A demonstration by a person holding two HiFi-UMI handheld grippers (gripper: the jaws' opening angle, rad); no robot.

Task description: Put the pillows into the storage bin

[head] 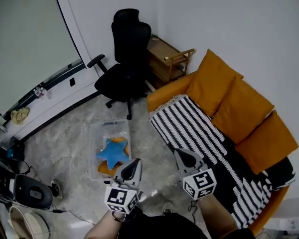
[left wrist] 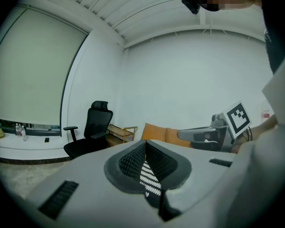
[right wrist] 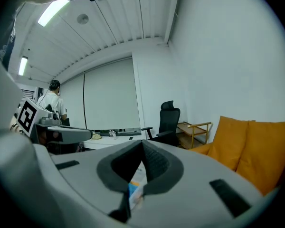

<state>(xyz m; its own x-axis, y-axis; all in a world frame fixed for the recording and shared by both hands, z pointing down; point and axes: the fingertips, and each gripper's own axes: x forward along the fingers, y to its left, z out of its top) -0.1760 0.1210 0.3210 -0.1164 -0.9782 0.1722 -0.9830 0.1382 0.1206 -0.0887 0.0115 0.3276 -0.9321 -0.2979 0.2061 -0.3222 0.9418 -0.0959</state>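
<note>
A clear storage bin (head: 96,133) stands on the marble floor in front of the sofa. Inside it a blue star-shaped pillow (head: 113,152) lies on an orange pillow (head: 105,168). Both grippers hang in the air over the floor near me, apart from the bin. My left gripper (head: 136,161) is shut and empty, just right of the bin. My right gripper (head: 179,153) is shut and empty near the sofa's front edge. In the left gripper view the jaws (left wrist: 145,144) meet. In the right gripper view the jaws (right wrist: 142,148) meet too, with the bin's contents (right wrist: 135,190) below them.
An orange sofa (head: 164,94) with three orange back cushions (head: 241,108) and a black-and-white striped throw (head: 194,128) fills the right. A black office chair (head: 123,59) and a wooden side table (head: 167,59) stand behind the bin. A person (right wrist: 51,101) stands far off.
</note>
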